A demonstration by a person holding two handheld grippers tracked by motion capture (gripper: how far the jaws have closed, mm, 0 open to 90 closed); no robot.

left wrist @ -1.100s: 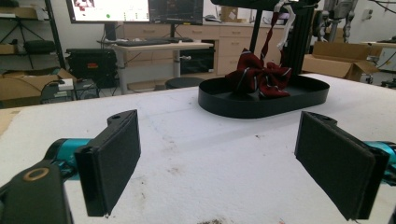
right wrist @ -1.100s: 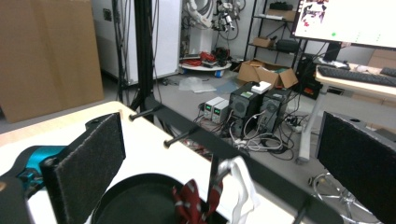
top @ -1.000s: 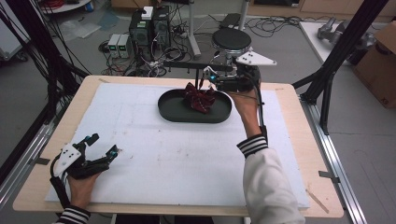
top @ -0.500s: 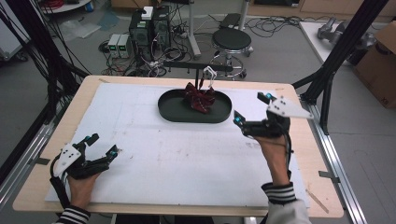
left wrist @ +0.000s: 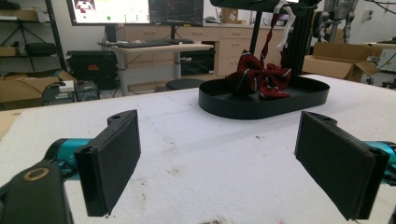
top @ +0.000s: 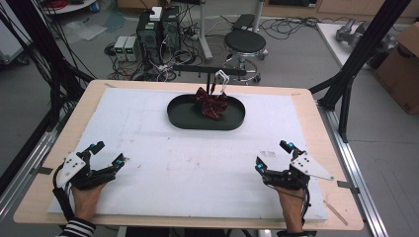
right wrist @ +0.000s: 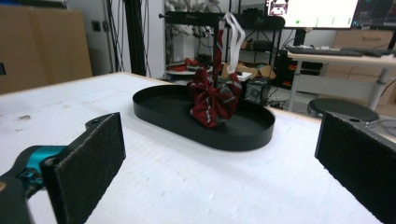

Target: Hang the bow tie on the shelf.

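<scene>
Left gripper [top: 107,154]: jaws wide apart, empty, near table's [top: 306,106] front-left corner.
Right gripper [top: 273,155]: jaws wide apart, empty, front-right.
Red tie [top: 211,102]: bunched in black tray [top: 180,114], far-edge centre; upper strap hangs from the stand [top: 209,71], attachment unclear.

A white sheet [top: 197,173] is covering the wooden table [top: 309,101] in front of you, showing faint scuffs and marks. Beyond the table's far edge, a round black stool [top: 245,42] is standing on the grey floor. Two computer towers [top: 159,29] are sitting to its left, with cables [top: 291,22] trailing around them. A cardboard box [top: 402,64] is resting at your far right. In the left gripper view, two monitors [left wrist: 109,10] are glowing above a desk [left wrist: 159,46].
</scene>
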